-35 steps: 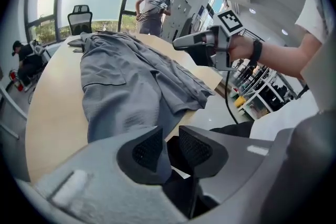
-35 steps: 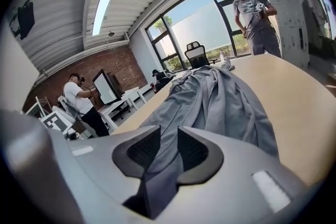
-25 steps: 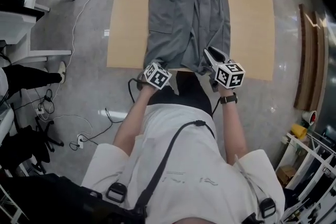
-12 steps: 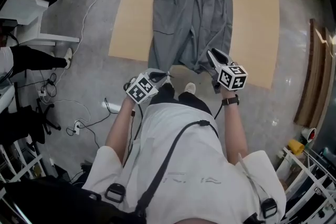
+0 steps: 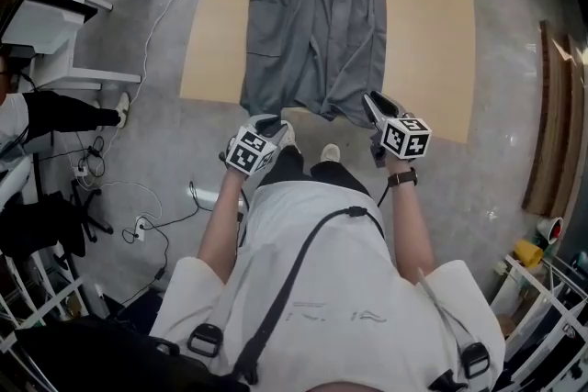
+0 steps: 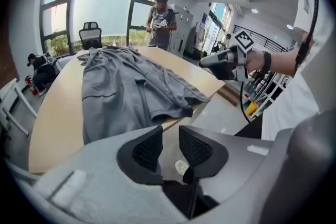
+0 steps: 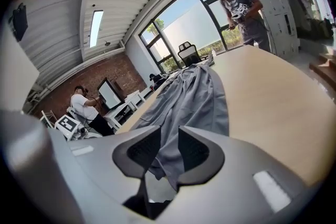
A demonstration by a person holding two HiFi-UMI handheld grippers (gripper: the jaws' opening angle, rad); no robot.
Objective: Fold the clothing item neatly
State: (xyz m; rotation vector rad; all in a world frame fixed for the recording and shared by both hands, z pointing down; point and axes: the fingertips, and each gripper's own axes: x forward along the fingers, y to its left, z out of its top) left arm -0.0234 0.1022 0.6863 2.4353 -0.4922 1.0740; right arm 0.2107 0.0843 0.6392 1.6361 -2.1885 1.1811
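big windows point(image 6: 100, 8) are letting daylight in at the far end of the room, where a person point(image 6: 160, 13) is standing beyond the long tan table point(image 5: 432, 32) and an office chair point(image 6: 90, 34) is sitting by the glass. the grey clothing item point(image 5: 312, 23) is lying lengthwise down that table, filling the upper centre of the head view, rumpled into long folds, its near hem reaching the table's near edge. the rig's wearer is standing at that edge, one pale shoe point(image 5: 331, 153) showing on the grey floor point(image 5: 514, 106). the left gripper point(image 5: 269, 124) is hovering just off the table edge, below the hem's left corner and apart from the cloth. its jaws have just been opening and are standing parted with nothing between them, only floor and the shoe showing through the gap. the right gripper point(image 5: 370, 102) is reaching over the hem's right corner, and its jaws are pinching a fold of the grey cloth, a bit of it hanging below them. a white desk point(image 5: 55, 14) is standing at the upper left of the head view, with cables point(image 5: 138, 225) trailing over the floor below it. another person point(image 7: 84, 107) is sitting by a monitor point(image 7: 110, 93) at the left of the right gripper view.
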